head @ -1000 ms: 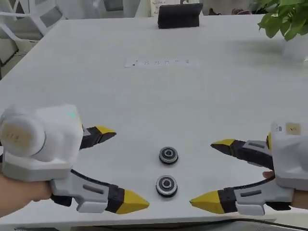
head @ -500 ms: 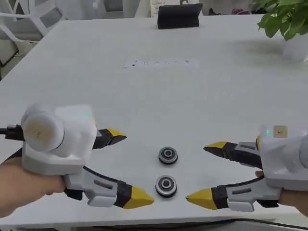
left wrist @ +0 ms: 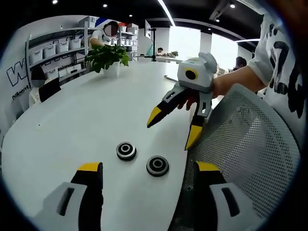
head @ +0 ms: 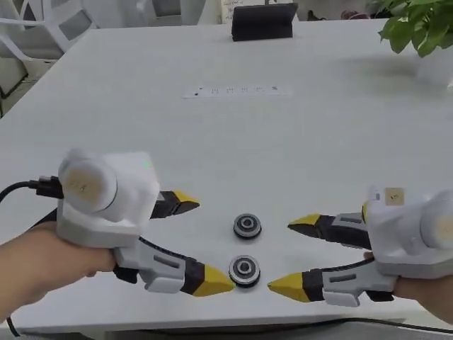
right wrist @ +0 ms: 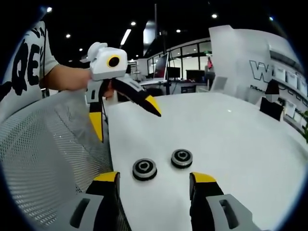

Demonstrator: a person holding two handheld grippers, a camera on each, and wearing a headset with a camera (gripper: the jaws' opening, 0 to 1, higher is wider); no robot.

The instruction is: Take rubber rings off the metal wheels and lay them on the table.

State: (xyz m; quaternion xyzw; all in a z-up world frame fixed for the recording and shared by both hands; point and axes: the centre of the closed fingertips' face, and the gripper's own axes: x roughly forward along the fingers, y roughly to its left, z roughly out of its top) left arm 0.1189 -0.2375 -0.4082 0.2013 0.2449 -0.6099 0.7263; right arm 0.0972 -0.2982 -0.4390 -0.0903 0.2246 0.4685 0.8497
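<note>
**Two open grippers flank two ringed wheels**

Head view: two metal wheels lie flat near the front edge of the white worktop [head: 233, 142]. The far wheel [head: 247, 226] sits just beyond the near wheel [head: 244, 270], and they do not touch. Each wears its dark rubber ring. The left gripper [head: 202, 244] and the right gripper [head: 289, 256] face each other across them, jaws spread and holding nothing.

Left gripper view: both wheels lie ahead, between its spread jaws, with the right gripper raised beyond them.

Right gripper view: the wheels sit between its spread jaws, with the left gripper opposite.
</note>
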